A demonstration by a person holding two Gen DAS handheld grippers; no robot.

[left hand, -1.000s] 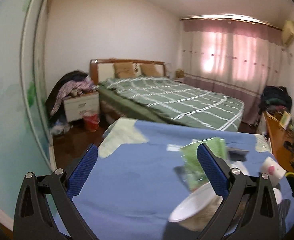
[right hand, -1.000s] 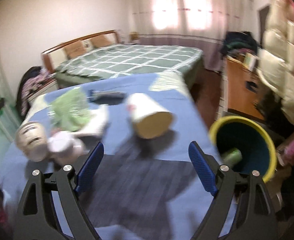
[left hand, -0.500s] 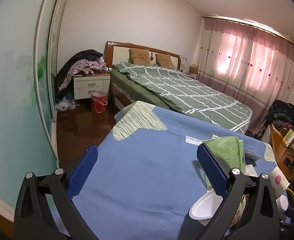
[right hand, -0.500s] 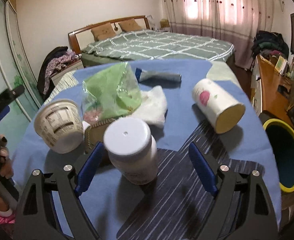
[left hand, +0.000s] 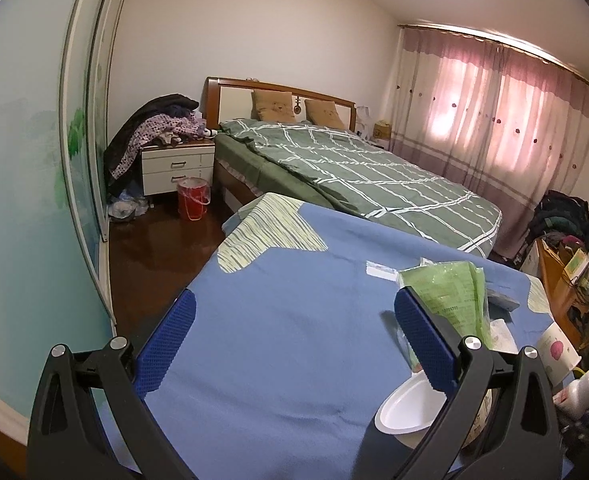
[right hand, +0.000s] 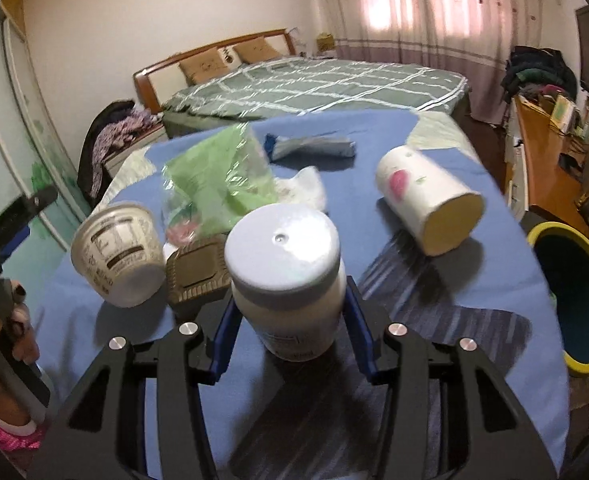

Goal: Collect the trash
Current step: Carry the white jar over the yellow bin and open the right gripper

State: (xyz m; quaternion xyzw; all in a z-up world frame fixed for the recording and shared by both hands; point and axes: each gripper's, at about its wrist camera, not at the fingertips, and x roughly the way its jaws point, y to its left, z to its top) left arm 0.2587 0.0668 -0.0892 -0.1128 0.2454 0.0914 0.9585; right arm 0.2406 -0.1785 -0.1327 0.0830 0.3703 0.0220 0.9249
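My right gripper (right hand: 290,328) is shut on a white plastic jar (right hand: 288,280) with a grey lid, standing upright on the blue tablecloth (right hand: 434,280). Beside it lie a tipped white tub (right hand: 120,254), a brown tray (right hand: 196,270), a green plastic bag (right hand: 218,182), a crumpled tissue (right hand: 304,192), a blue-grey wrapper (right hand: 314,148) and a tipped paper cup (right hand: 430,204). A yellow-rimmed bin (right hand: 570,296) stands off the table's right edge. My left gripper (left hand: 294,336) is open and empty over the cloth (left hand: 278,320); the green bag (left hand: 450,296) and white tub (left hand: 410,408) lie at its right.
A bed with a green checked cover (left hand: 354,172) stands beyond the table. A white nightstand piled with clothes (left hand: 174,160) and a red bucket (left hand: 192,198) are at the far left. A wooden desk (right hand: 542,160) stands at the right.
My right gripper has moved left over the table to the white jar and closed its jaws on it. My left gripper has drawn back and turned left, staying open.
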